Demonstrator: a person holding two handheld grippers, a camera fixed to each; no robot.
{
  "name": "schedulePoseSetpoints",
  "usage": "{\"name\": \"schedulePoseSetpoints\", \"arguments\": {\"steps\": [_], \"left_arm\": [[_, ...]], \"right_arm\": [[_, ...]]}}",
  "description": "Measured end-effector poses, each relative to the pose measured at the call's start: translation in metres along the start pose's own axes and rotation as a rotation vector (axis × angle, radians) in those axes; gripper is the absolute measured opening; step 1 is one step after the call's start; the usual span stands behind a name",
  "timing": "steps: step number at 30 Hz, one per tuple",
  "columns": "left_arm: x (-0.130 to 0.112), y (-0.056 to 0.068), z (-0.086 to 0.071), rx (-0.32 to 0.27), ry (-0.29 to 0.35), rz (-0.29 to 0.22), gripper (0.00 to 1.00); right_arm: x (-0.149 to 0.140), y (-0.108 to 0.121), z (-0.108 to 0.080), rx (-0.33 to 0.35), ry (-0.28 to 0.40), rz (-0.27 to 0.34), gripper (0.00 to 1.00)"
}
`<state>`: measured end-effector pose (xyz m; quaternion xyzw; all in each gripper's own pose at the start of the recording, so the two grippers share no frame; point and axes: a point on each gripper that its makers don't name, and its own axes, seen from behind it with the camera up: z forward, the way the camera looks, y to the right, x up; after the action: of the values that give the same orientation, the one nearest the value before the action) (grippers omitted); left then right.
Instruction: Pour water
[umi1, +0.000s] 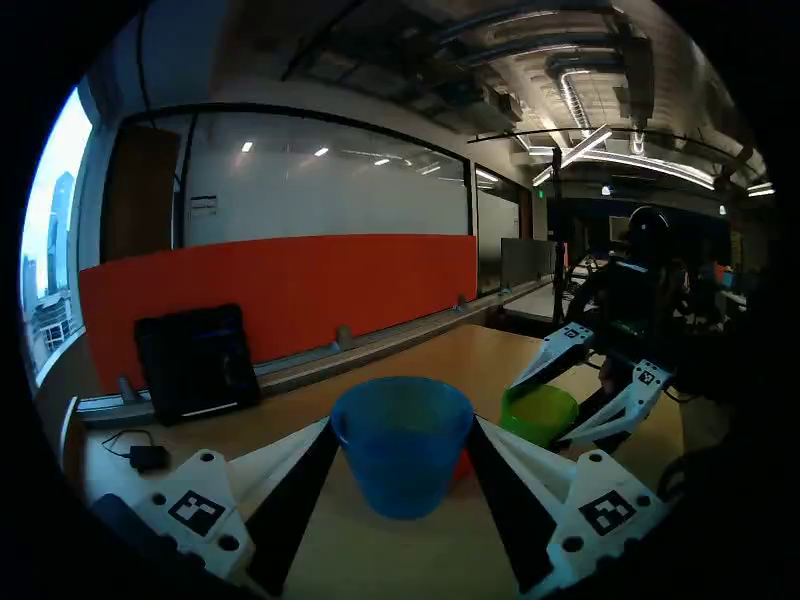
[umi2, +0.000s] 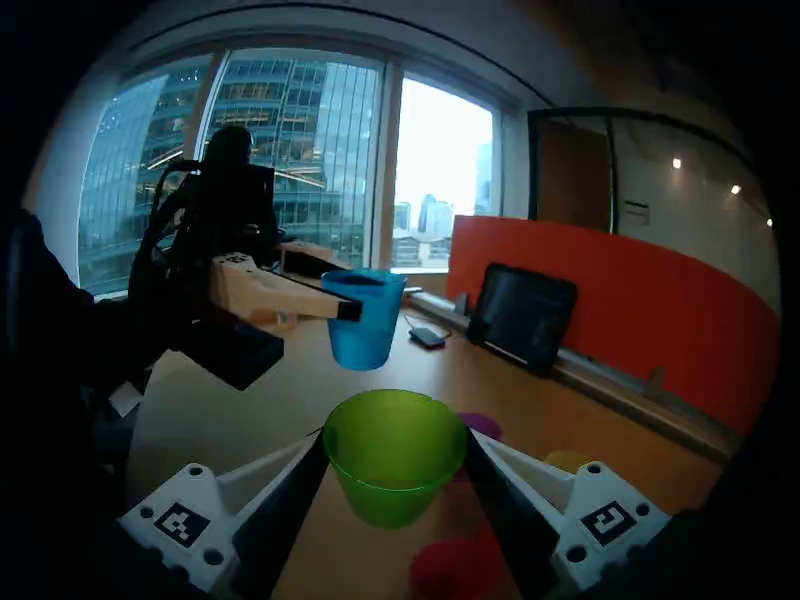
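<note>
**2 cups, both upright, held over the bench (umi1: 400, 562).**

- **Blue cup (umi1: 402, 445):** clamped in your left tongs (umi1: 402, 432), with 1 white finger pressing each side of its wall, at the centre of the left gripper view.
- **Green cup (umi2: 393, 455):** gripped the same way by your right tongs (umi2: 395, 447), with 1 finger on each flank.

In the right gripper view the blue cup hangs clear of the bench. It is higher and farther off than the green cup, toward the window (umi2: 300, 150). In the left gripper view the green cup lies just right of the blue cup and behind it, and the 2 do not touch. You cannot tell whether either cup holds water.

**On the wooden bench near the green cup: 3 round coloured pieces.**

- 1 purple disc (umi2: 484, 424)
- 1 yellow disc (umi2: 567, 460)
- 1 magenta disc (umi2: 455, 568)

**Farther back:** 1 dark tablet (umi2: 522, 318) leans against the orange partition (umi2: 660, 310). 1 small black adapter (umi2: 427, 337) lies on the bench beside it.
</note>
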<state>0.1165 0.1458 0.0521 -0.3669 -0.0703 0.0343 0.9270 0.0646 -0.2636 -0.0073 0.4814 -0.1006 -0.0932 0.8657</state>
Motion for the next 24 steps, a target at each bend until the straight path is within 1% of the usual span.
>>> {"name": "schedulePoseSetpoints", "arguments": {"steps": [6, 14, 18, 24], "left_arm": [[0.003, -0.001, -0.001, 0.001, 0.009, -0.002, 0.87], [0.009, -0.002, -0.002, 0.004, 0.024, 0.003, 0.87], [0.013, -0.003, -0.004, 0.006, 0.032, 0.008, 0.87], [0.016, -0.003, -0.005, 0.007, 0.043, 0.016, 0.87]], "right_arm": [[0.026, 0.004, -0.001, -0.021, 0.071, -0.018, 0.94], [0.057, 0.009, -0.003, -0.036, 0.146, -0.017, 0.94], [0.066, 0.012, -0.003, -0.044, 0.165, -0.017, 0.94], [0.072, 0.014, -0.001, -0.044, 0.173, -0.012, 0.94]]}}
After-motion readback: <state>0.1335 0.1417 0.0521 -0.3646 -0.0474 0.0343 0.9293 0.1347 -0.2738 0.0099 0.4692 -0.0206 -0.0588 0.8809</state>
